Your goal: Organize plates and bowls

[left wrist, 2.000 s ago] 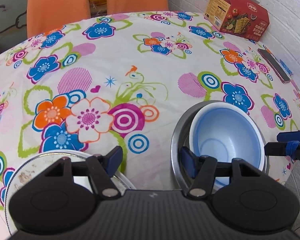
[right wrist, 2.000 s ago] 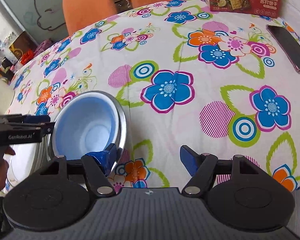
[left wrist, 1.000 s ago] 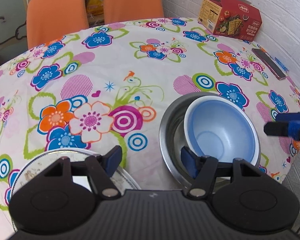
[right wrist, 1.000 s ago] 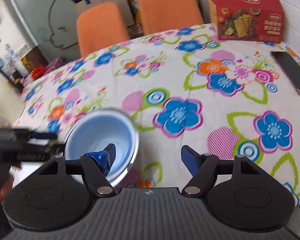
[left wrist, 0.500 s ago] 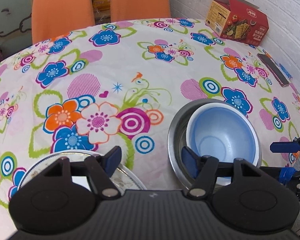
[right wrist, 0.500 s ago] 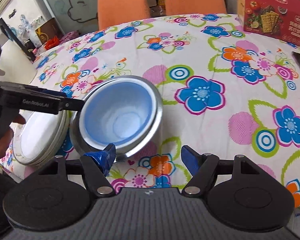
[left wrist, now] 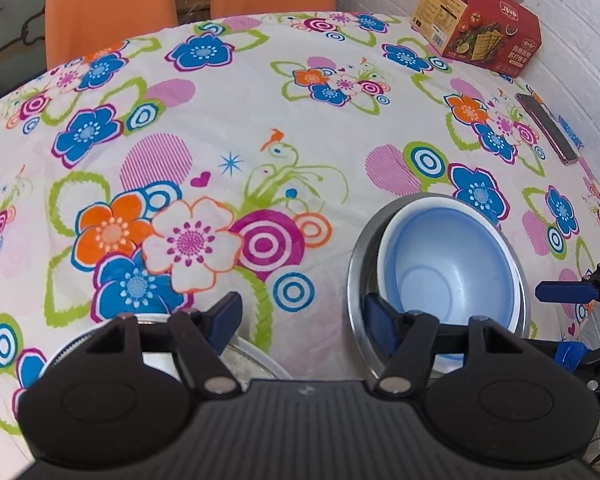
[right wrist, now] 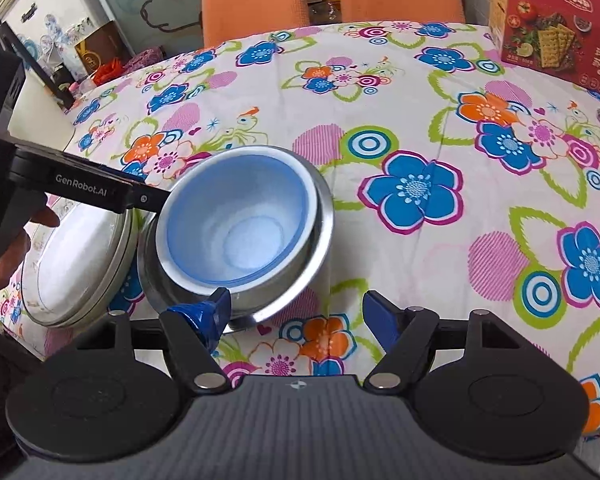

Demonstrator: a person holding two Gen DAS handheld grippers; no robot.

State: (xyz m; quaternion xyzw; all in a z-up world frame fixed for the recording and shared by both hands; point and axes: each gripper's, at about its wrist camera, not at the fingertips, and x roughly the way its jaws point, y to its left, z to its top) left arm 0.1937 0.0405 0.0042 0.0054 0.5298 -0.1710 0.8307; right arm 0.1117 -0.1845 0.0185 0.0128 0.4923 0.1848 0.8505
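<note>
A light blue bowl sits nested inside a steel bowl on the flowered tablecloth. Left of it lies a white plate on a steel plate, mostly hidden under my left gripper in the left wrist view. My left gripper is open, its right finger over the steel bowl's near rim. My right gripper is open too, with its left fingertip just in front of the steel bowl. One blue fingertip of the right gripper shows right of the bowls.
A red cracker box stands at the far right by the brick wall, with a phone lying nearer. Two orange chairs stand behind the table. A hand holds the left gripper.
The right gripper's view has swung left and closer, so the nested bowls now sit larger near its left finger. The left gripper has barely shifted. Both grippers stay open.
</note>
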